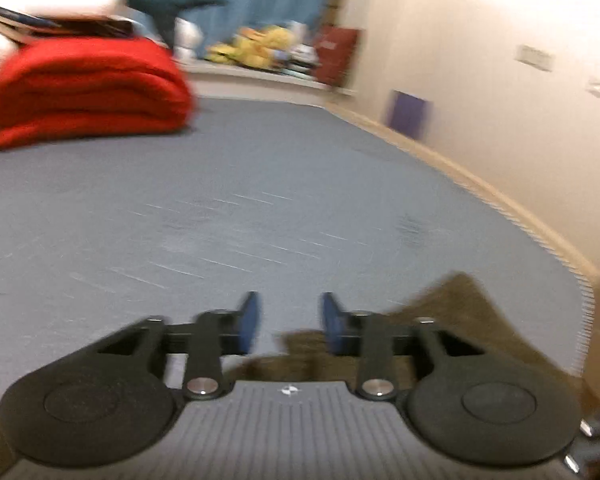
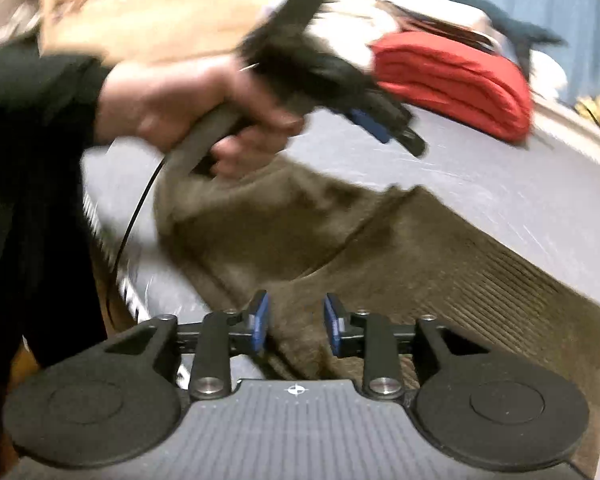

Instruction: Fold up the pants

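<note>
Brown corduroy pants (image 2: 400, 248) lie spread on a grey-blue bed (image 2: 520, 192). My right gripper (image 2: 296, 322) is open, its blue pads either side of the near edge of the pants, nothing gripped. My left gripper (image 1: 288, 322) is open and empty above the bed; a brown corner of the pants (image 1: 452, 312) shows under its right finger. In the right wrist view the left gripper (image 2: 392, 128) is held in a hand above the far part of the pants. Both views are blurred.
A folded red blanket (image 1: 88, 92) with white bedding and a dark plush toy (image 1: 168, 0) on top sits at the far left of the bed. A wall (image 1: 500, 60) and wooden bed edge (image 1: 480, 184) run along the right. A cardboard box (image 2: 140, 8) stands behind.
</note>
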Tool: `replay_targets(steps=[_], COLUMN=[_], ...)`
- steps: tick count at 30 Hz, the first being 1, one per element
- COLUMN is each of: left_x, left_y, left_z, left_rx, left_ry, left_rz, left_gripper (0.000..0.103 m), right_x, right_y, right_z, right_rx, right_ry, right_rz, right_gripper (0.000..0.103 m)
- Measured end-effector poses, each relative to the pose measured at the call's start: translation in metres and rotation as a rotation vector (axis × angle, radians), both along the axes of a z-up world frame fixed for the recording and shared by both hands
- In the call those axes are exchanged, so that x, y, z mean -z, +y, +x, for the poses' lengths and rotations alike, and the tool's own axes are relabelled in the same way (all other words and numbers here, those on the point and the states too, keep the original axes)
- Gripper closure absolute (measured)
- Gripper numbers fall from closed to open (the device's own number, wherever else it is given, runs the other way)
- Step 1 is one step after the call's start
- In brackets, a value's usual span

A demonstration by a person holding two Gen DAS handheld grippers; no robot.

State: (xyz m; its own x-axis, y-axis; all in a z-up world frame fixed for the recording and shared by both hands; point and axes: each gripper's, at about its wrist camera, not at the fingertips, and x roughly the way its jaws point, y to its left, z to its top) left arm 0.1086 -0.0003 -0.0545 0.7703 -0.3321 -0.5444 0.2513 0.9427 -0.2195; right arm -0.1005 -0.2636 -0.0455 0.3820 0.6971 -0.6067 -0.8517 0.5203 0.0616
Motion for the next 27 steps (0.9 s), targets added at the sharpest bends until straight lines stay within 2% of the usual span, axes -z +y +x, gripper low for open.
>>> replay_targets(steps=[1, 2, 3, 4, 5, 7, 9, 10, 12, 14, 15, 16, 17, 18, 21, 23, 25, 27], left_x=[0.004, 0.01, 0.02, 0.035, 0.047, 0.047, 0.037, 0.031, 0.019, 0.016, 0.02, 0.028, 0.043, 0.056, 0.052, 0.042, 0.035, 0.035], left_y=[-0.004, -0.009, -0.018, -0.026, -0.026, -0.026, -0.03, -0.03, -0.034, -0.034, -0.032, -0.031, -0.034, -0.034, -0.038, -0.038, -0.036, -0.038], left_z=[0.001, 0.003, 0.007, 0.011, 0.014, 0.01, 0.001, -0.004, -0.014, -0.019, -0.015, -0.011, -0.004, 0.0, -0.003, -0.007, -0.012, -0.011], left_rx=[0.047, 0.089, 0.11, 0.098, 0.095, 0.086, 0.098, 0.113, 0.16, 0.221, 0.24, 0.247, 0.241, 0.235, 0.233, 0.223, 0.214, 0.203], left_ry=[0.025, 0.056, 0.096, 0.153, 0.191, 0.157, 0.109, 0.077, 0.033, 0.065, 0.111, 0.175, 0.274, 0.339, 0.299, 0.253, 0.208, 0.197], left_rz=[-0.019, -0.005, 0.075, 0.209, 0.279, 0.263, 0.268, 0.267, 0.226, 0.115, 0.073, 0.062, 0.109, 0.165, 0.18, 0.153, 0.166, 0.184], left_gripper=[0.078, 0.08, 0.08, 0.08, 0.079, 0.079, 0.078, 0.078, 0.076, 0.075, 0.073, 0.07, 0.068, 0.071, 0.07, 0.057, 0.047, 0.047], right_x=[-0.003, -0.005, -0.004, -0.004, -0.004, -0.003, -0.001, 0.0, 0.006, 0.014, 0.019, 0.024, 0.029, 0.033, 0.044, 0.049, 0.053, 0.054], right_y=[-0.006, -0.011, -0.015, -0.02, -0.025, -0.038, -0.053, -0.063, -0.084, -0.109, -0.119, -0.13, -0.139, -0.146, -0.156, -0.157, -0.158, -0.161], right_z=[0.005, 0.01, 0.014, 0.019, 0.022, 0.027, 0.033, 0.037, 0.044, 0.051, 0.053, 0.057, 0.059, 0.06, 0.062, 0.065, 0.065, 0.065], right_rx=[0.027, 0.06, 0.094, 0.14, 0.196, 0.349, 0.518, 0.613, 0.777, 0.916, 0.966, 1.009, 1.038, 1.059, 1.089, 1.089, 1.093, 1.092], right_ry=[0.026, 0.049, 0.064, 0.075, 0.075, 0.045, 0.019, 0.01, 0.019, 0.084, 0.123, 0.173, 0.222, 0.258, 0.317, 0.363, 0.396, 0.415], right_rz=[0.023, 0.041, 0.049, 0.05, 0.049, 0.042, 0.016, -0.004, -0.032, -0.014, 0.0, 0.016, 0.036, 0.05, 0.059, 0.069, 0.081, 0.085], right_gripper=[0.071, 0.071, 0.071, 0.071, 0.071, 0.07, 0.063, 0.054, 0.051, 0.05, 0.05, 0.05, 0.05, 0.05, 0.045, 0.033, 0.032, 0.032])
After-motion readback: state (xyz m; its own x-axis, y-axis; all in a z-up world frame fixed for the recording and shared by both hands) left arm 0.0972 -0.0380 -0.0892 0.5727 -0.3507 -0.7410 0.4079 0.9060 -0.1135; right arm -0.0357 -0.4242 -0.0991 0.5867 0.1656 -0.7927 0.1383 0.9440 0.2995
